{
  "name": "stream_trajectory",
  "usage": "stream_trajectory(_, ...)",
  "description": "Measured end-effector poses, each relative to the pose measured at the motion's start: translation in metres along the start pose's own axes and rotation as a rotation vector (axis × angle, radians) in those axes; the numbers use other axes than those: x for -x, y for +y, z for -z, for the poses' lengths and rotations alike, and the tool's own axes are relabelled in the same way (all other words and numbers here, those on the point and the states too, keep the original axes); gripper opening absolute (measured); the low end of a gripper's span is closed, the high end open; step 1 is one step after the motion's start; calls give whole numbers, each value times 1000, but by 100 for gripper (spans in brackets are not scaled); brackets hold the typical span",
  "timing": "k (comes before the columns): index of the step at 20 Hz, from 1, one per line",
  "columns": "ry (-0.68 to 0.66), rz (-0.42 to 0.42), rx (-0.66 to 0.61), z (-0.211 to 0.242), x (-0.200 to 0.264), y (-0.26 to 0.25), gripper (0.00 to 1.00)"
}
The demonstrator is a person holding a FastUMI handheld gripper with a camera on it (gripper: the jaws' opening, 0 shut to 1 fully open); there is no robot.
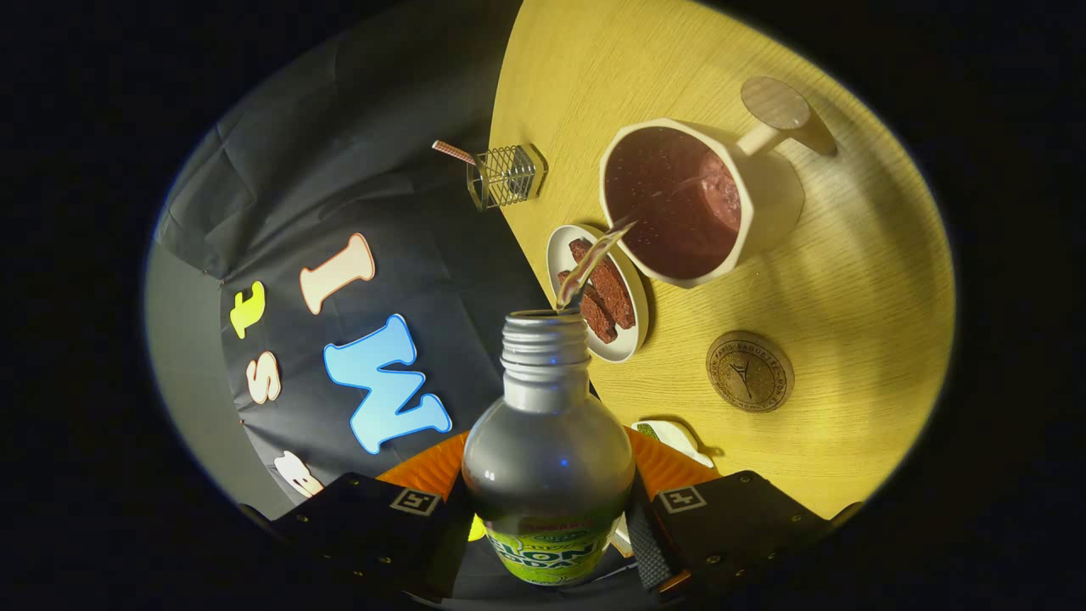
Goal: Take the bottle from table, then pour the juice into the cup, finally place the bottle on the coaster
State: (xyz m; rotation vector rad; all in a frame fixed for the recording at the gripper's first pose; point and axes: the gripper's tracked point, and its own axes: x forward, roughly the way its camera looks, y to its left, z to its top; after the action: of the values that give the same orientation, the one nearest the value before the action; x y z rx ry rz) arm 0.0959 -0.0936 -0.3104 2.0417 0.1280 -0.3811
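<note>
My gripper (550,518) is shut on a clear plastic bottle (547,458) with a green label, both fingers pressing its sides. The bottle is uncapped and tilted toward the table. A thin stream of juice (594,259) runs from its mouth into the white cup (696,199) beyond the fingers. The cup has a knob-like handle and holds dark reddish liquid. A round cork coaster (750,371) lies on the yellow table (848,280), nearer to me than the cup and bare on top.
A small white plate (629,335) with brown biscuit bars sits between the bottle's mouth and the cup. A wire holder (506,176) with a striped straw stands at the table's edge. A small white item (674,439) lies near the right finger.
</note>
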Motion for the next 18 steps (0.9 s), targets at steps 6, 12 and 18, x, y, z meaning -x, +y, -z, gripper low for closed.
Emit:
stream_trajectory(6, -12, 18, -23, -8, -2, -5, 78)
stream_trajectory(12, -36, 32, -44, -21, -9, -8, 78)
stream_trajectory(18, -47, 39, -67, -30, -12, -10, 78)
